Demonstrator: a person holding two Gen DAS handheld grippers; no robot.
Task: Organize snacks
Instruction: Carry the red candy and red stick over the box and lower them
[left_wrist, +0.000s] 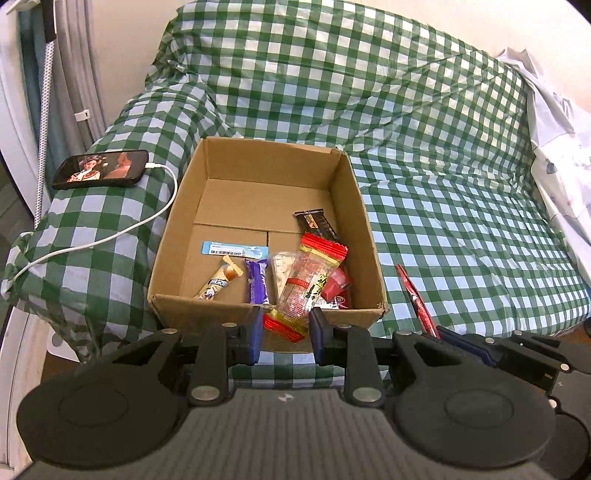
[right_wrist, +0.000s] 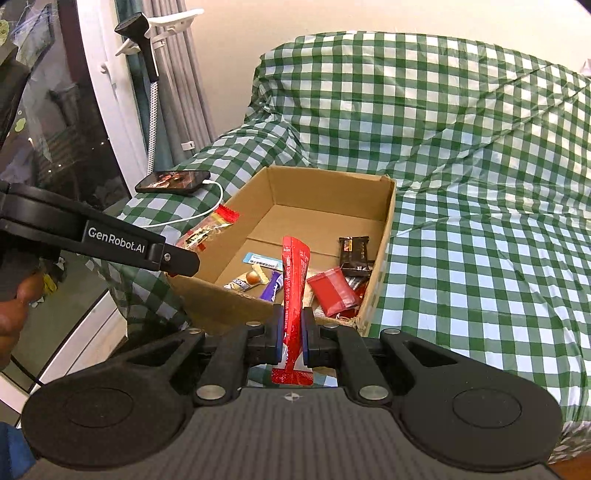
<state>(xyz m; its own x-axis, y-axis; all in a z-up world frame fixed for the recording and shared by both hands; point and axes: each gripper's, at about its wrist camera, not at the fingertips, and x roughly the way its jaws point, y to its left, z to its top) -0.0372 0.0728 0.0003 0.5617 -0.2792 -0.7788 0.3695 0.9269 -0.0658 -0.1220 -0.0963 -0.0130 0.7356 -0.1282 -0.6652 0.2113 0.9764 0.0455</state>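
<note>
Right gripper (right_wrist: 292, 338), nearest the right cam, is clenched on a red stick pack (right_wrist: 293, 291); its long axis runs upright, top end tilted toward the box (right_wrist: 376, 236), bottom end poking out below the fingers (right_wrist: 276, 332). Left gripper (left_wrist: 284, 334) grasps a clear pack w/ red ends (left_wrist: 303, 291) by its near end, fingers (left_wrist: 254, 332) about a pack-width apart; pack slants up and away over the box's near wall. Box sits on a green check cloth (left_wrist: 443, 206), w/ other snacks inside, incl. a purple bar (left_wrist: 257, 282) pointing front-to-back. A phone (left_wrist: 100, 169) lies left of the box.
</note>
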